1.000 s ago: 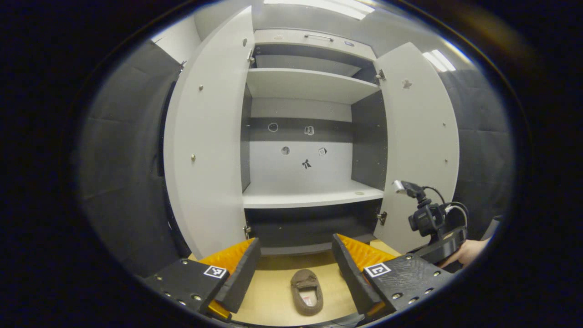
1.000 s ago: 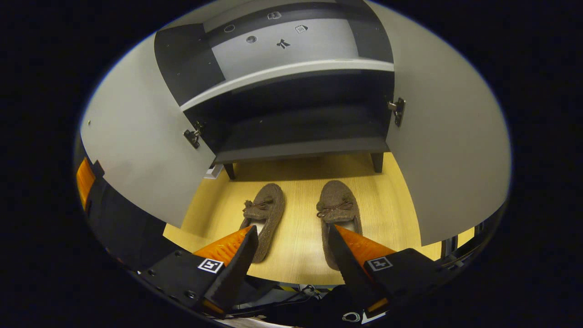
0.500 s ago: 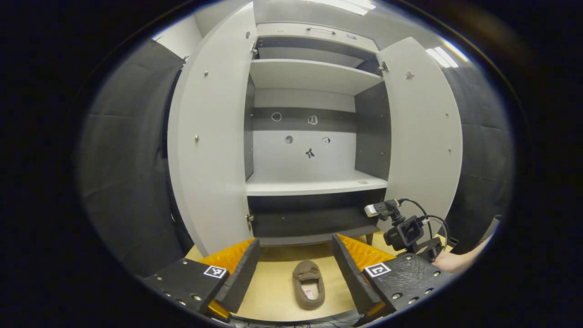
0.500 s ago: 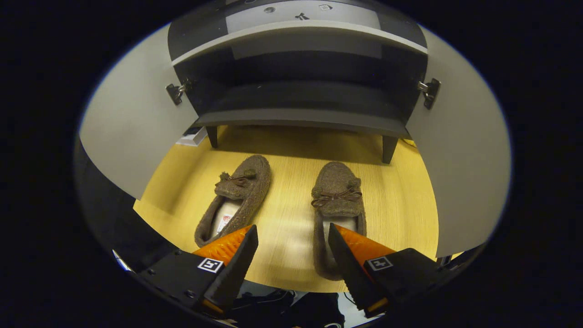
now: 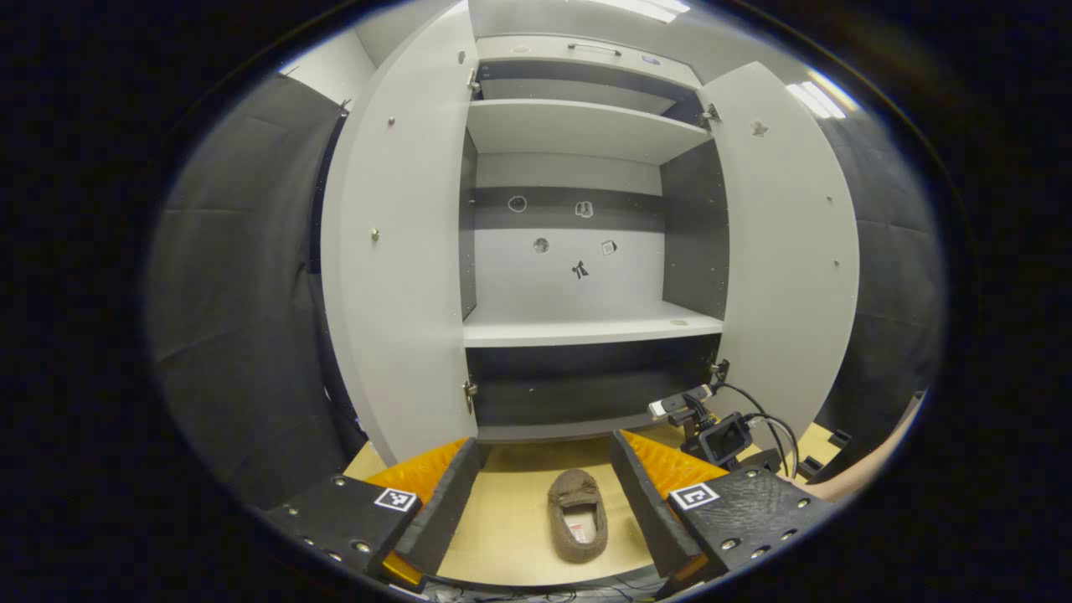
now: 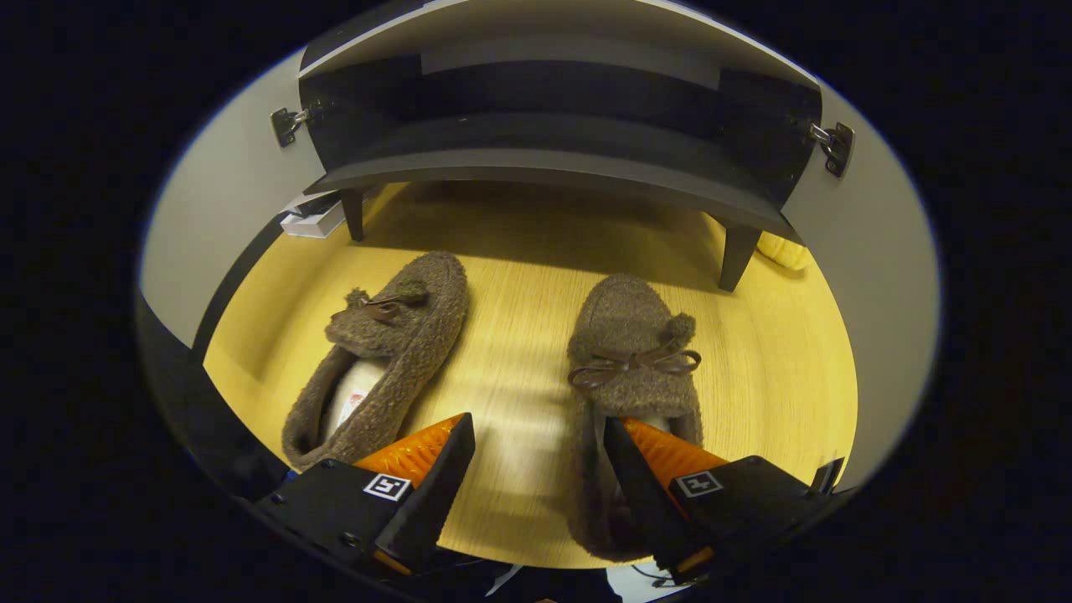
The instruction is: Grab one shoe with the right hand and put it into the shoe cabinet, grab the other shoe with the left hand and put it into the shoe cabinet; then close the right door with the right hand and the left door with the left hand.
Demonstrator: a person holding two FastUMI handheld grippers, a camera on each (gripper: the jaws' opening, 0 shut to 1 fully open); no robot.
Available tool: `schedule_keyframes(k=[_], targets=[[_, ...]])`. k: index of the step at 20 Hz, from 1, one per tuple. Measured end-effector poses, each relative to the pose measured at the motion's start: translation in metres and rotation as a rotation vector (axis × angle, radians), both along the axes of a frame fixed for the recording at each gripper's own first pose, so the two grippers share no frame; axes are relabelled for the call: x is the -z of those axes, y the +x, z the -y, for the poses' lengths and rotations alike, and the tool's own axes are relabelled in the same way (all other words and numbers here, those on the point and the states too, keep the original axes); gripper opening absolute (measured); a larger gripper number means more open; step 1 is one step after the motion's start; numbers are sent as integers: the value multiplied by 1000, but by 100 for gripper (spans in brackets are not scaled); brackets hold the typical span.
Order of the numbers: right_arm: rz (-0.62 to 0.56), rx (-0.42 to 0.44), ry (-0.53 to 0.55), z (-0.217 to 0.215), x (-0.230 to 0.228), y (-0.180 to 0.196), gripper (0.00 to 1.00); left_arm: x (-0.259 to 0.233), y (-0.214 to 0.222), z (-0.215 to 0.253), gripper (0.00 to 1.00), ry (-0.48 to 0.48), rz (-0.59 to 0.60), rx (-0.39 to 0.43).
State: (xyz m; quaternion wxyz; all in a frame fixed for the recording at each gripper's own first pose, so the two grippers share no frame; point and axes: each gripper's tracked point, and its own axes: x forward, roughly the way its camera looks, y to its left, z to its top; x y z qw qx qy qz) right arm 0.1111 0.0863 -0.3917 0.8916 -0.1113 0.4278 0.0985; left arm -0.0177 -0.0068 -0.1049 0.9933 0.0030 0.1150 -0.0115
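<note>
Two brown fuzzy slippers with bows lie on the yellow wood floor before the open grey shoe cabinet (image 5: pixel 586 327). In the right gripper view the left slipper (image 6: pixel 381 352) is angled, and the right slipper (image 6: pixel 632 368) points at the cabinet. My right gripper (image 6: pixel 536 444) is open just above the floor; its right finger is over the right slipper's opening, its left finger over bare floor. In the left gripper view my left gripper (image 5: pixel 544 469) is open and held higher, with one slipper (image 5: pixel 578 526) on the floor between its fingers. The right gripper (image 5: pixel 712 423) shows low at right.
Both cabinet doors stand wide open: left door (image 5: pixel 402 251), right door (image 5: pixel 787 251). The cabinet stands on short dark legs (image 6: pixel 737 255) with a low dark bottom shelf (image 6: pixel 553 159). A small white box (image 6: pixel 314 222) lies on the floor at left. A person's arm (image 5: pixel 871 469) shows at right.
My right gripper has dropped and moved toward the slippers, which loom larger, its right finger now over the right slipper. The left gripper has shifted slightly, the cabinet sitting higher in its view.
</note>
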Motion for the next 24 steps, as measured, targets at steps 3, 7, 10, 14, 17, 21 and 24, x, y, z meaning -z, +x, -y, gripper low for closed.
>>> schedule_keyframes(k=[3, 7, 10, 14, 17, 21, 24], targets=[[32, 12, -51, 4, 16, 18, 96, 2, 2, -1, 86, 0, -2, -1], [59, 105, -142, 22, 20, 32, 56, -2, 4, -2, 86, 7, 8, -1], [48, 132, -132, 24, 20, 33, 24, -3, 3, -2, 86, 6, 12, 0], [25, 107, -109, 21, 17, 32, 5, -2, 1, -4, 91, 5, 12, -2], [-4, 81, -41, 22, 13, 32, 2, -2, 1, -6, 98, 6, 18, -2], [20, 107, 46, 27, -8, 16, 1, 0, 0, -5, 86, 10, 18, 6], [45, 94, 103, 28, -30, -4, 1, 0, 1, -2, 88, 22, 20, 19]])
